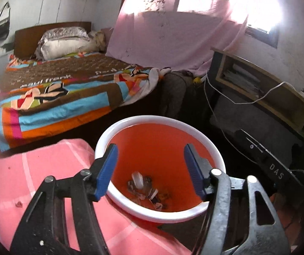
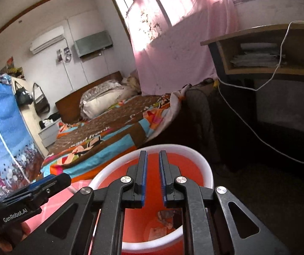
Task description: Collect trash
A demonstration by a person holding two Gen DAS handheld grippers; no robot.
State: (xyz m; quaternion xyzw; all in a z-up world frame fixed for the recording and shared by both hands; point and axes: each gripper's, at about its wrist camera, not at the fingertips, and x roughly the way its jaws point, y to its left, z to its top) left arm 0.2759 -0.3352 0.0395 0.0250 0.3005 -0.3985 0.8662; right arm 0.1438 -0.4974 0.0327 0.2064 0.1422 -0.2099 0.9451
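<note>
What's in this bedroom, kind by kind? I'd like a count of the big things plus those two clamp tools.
Beds: 1
Bins: 1
Pillows: 1
Curtains: 1
Desks: 1
Air conditioners: 1
Grippers: 2, left gripper and right gripper
Total: 8
The paper scraps in the bin are too jumbled to count.

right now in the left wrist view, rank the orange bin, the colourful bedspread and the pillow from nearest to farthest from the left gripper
1. orange bin: directly below and ahead of the left gripper, its white rim framed between the open jaws.
2. colourful bedspread: beyond the bin, to the upper left.
3. pillow: farthest, at the head of the bed by the headboard.
</note>
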